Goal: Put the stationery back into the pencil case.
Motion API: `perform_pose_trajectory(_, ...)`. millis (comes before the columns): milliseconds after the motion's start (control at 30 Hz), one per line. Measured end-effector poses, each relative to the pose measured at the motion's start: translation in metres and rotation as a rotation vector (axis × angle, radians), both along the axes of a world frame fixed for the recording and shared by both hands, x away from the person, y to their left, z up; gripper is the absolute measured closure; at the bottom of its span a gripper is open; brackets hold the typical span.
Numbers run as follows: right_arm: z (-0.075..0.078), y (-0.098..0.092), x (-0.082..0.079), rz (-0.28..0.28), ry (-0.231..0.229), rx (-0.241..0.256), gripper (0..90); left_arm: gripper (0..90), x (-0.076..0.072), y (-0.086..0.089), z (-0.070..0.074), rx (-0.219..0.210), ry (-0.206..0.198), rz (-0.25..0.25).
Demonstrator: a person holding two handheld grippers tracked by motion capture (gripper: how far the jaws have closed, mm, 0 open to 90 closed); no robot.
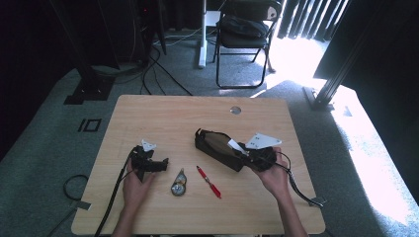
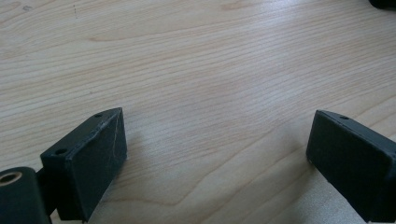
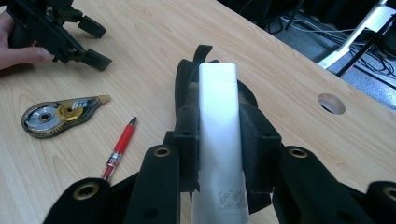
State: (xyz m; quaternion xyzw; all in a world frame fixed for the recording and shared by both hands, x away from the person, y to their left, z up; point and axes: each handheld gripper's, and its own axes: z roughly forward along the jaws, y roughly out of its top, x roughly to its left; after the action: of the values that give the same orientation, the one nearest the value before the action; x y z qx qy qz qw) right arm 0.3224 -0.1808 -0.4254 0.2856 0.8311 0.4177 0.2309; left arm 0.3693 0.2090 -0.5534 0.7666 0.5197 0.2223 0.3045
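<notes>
Right gripper view: the right gripper [image 3: 218, 154] is clenched on a white tube [image 3: 218, 140], both pads pressed flat against its sides. The tube runs straight out along the jaws, printed end nearest the camera, far end over the open mouth of a black pouch [image 3: 187, 79]. Whether the tip touches the pouch I cannot tell. The pouch lies on the table [image 3: 140, 42] just past the jaws.

Left of the jaws in this view: 1 red pen [image 3: 119, 148], then 1 correction-tape roller [image 3: 58, 114], both flat on the wood and apart from each other. Beyond them, the left gripper [image 3: 95, 44] in a hand [image 3: 21, 51].

Left gripper view: the 2 jaws stand wide apart, released, bare wood between them, nothing held.

High view: the left gripper [image 1: 160, 163] sits at the near-left of the table [image 1: 163, 113], jaws pointing right toward the roller [image 1: 179, 184]. The pen [image 1: 209, 182] lies between roller and pouch [image 1: 217, 145]. The right gripper [image 1: 244, 150] meets the pouch's right end at centre-right.

Farther off: 1 round hole [image 1: 235, 110] near the table's far edge, then a folding chair [image 1: 244, 34] on the carpet behind.
</notes>
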Motion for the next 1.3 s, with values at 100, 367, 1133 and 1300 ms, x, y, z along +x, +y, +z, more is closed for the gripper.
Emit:
perform_pose_trajectory(100, 0.000, -0.001, 0.003, -0.005, 0.000, -0.001, 70.1, 5.4, 0.000, 0.000, 0.000, 0.000, 0.000, 0.000)
perform_pose_trajectory(367, 0.000, -0.001, 0.008, -0.008, 0.007, -0.004, 70.1, 5.4, 0.000, 0.000, 0.000, 0.000, 0.000, 0.000)
perform_pose_trajectory(1133, -0.002, 0.000, 0.017, -0.013, 0.015, -0.008, 70.1, 5.4, 0.000, 0.000, 0.000, 0.000, 0.001, -0.001)
perform_pose_trajectory(1300, -0.002, 0.002, 0.020, -0.009, 0.013, -0.013, 70.2, 5.5, 0.000, 0.000, 0.000, 0.000, 0.000, 0.000)
